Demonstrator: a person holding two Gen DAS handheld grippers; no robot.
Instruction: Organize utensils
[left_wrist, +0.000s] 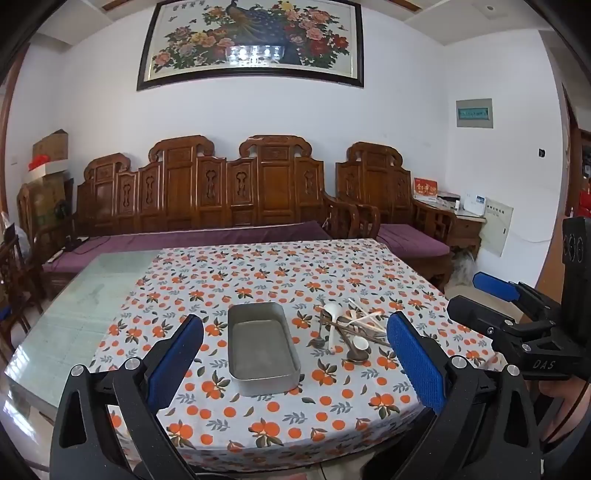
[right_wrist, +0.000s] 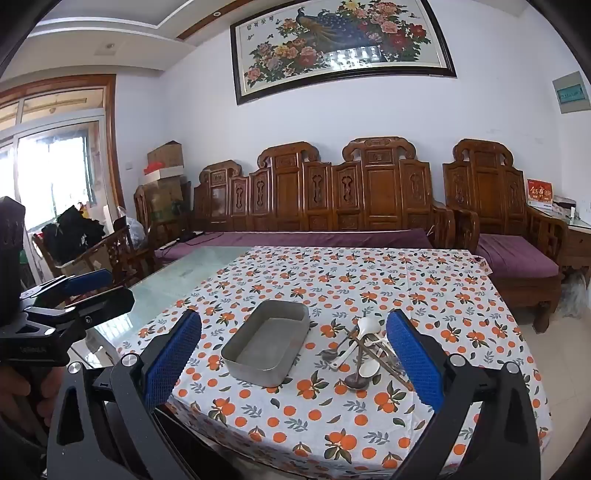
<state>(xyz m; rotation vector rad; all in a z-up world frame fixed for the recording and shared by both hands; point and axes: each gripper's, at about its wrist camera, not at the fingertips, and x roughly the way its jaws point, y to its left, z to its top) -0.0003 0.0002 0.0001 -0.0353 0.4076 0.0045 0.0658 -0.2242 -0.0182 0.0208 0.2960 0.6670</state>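
Note:
An empty grey metal tray (left_wrist: 263, 371) stands on the orange-print tablecloth (left_wrist: 258, 273); it also shows in the right wrist view (right_wrist: 242, 363). To its right lies a heap of utensils (left_wrist: 351, 328): white spoons, dark spoons, chopsticks, a fork. The heap shows in the right wrist view (right_wrist: 364, 347) too. My left gripper (left_wrist: 295, 363) is open and empty, held above the near table edge with the tray between its fingers in view. My right gripper (right_wrist: 293, 363) is open and empty, back from the tray and heap. The right gripper (left_wrist: 476, 295) also shows at the right of the left wrist view, and the left gripper (right_wrist: 96, 288) at the left of the right wrist view.
The cloth covers the right part of a glass-topped table (left_wrist: 81, 295). A carved wooden sofa (left_wrist: 207, 192) with purple cushions stands behind the table. A wooden armchair (right_wrist: 509, 229) stands at the far right, and a chair with clutter (right_wrist: 92, 243) at the left.

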